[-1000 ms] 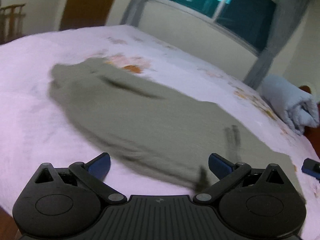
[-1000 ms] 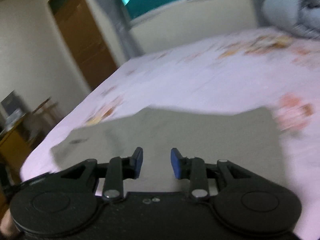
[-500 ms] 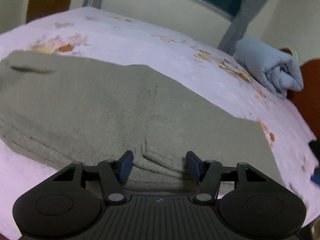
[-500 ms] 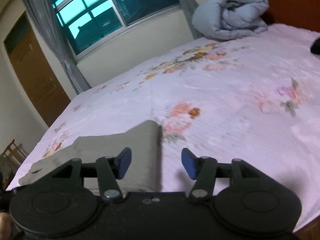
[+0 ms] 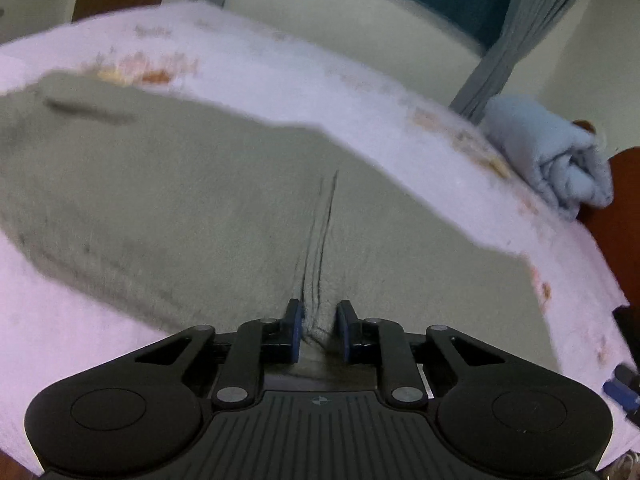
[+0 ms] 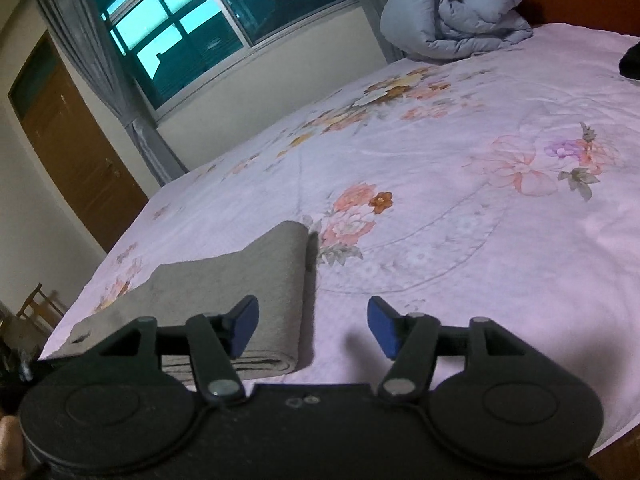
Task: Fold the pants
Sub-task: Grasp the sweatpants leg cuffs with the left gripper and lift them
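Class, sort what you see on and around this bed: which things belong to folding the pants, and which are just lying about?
Belongs to the job:
grey pants
left claw, pinching the pants' near edge
right claw, open beside the pants

Just lying about:
rolled blue quilt
wooden chair

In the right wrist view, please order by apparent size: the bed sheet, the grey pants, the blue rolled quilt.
1. bed sheet, largest by far.
2. grey pants and blue rolled quilt look similar; the pants lie nearer the camera and are partly hidden, so no ranking.

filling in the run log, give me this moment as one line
task: fold pants | left gripper: shut on pants, near edge pinched | right gripper: open, holding nothing, at pants' end | pants flat on bed
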The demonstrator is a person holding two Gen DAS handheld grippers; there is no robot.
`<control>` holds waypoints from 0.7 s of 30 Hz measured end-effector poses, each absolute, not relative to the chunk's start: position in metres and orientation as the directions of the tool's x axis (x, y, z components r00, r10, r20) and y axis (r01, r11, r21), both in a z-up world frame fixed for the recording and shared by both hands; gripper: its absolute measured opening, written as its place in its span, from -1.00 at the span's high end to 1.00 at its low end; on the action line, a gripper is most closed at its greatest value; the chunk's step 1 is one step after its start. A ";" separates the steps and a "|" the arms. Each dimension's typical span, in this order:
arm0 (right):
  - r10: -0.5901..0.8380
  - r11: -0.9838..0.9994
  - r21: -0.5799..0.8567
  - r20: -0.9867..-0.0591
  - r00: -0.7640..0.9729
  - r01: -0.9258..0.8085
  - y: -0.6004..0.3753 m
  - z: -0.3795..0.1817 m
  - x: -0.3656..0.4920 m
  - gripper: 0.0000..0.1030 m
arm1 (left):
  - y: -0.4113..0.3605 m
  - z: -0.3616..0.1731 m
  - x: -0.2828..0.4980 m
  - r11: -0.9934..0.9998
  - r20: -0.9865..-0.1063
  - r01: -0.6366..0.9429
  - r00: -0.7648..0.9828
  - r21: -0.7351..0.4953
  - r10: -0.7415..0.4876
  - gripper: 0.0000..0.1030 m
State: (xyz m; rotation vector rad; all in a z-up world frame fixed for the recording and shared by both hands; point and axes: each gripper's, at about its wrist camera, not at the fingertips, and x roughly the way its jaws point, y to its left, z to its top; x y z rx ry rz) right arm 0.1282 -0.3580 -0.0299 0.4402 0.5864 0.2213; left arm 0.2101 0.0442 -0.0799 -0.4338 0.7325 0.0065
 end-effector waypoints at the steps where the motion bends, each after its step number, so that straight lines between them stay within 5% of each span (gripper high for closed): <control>1: 0.328 0.888 0.452 -0.487 0.810 -0.088 -0.354 -0.029 0.132 -0.05 | 0.045 -0.082 0.212 0.910 -0.653 -0.158 0.744 -0.383 -0.145 0.63; 4: 0.338 0.896 0.426 -0.469 0.816 -0.127 -0.337 -0.019 0.143 -0.06 | 0.043 -0.081 0.215 0.918 -0.659 -0.158 0.740 -0.365 -0.135 0.61; 5: 0.336 0.901 0.412 -0.467 0.818 -0.135 -0.330 -0.018 0.147 -0.21 | 0.041 -0.081 0.214 0.924 -0.657 -0.151 0.743 -0.351 -0.129 0.57; 7: 0.291 0.940 0.316 -0.555 0.779 -0.126 -0.306 -0.028 0.166 -0.45 | 0.042 -0.084 0.211 0.922 -0.651 -0.150 0.747 -0.357 -0.131 0.55; 9: 0.199 0.980 0.151 -0.734 0.650 -0.129 -0.279 -0.060 0.189 -0.37 | 0.045 -0.084 0.210 0.920 -0.648 -0.145 0.749 -0.365 -0.139 0.54; 13: 0.138 0.989 0.061 -0.723 0.677 -0.136 -0.265 -0.059 0.188 -0.46 | 0.055 -0.072 0.203 0.906 -0.615 -0.128 0.771 -0.403 -0.165 0.45; 15: 0.211 0.978 0.141 -0.659 0.722 -0.157 -0.278 -0.049 0.175 -0.46 | 0.068 -0.060 0.187 0.914 -0.576 -0.145 0.810 -0.378 -0.109 0.17; 17: 0.232 0.972 0.172 -0.609 0.759 -0.159 -0.290 -0.042 0.164 -0.52 | 0.093 -0.052 0.165 0.914 -0.510 -0.155 0.858 -0.375 -0.064 -0.68; 21: 0.249 0.962 0.237 -0.555 0.794 -0.136 -0.305 -0.035 0.154 -0.53 | 0.159 -0.053 0.137 0.885 -0.460 -0.265 0.885 -0.383 0.066 -0.79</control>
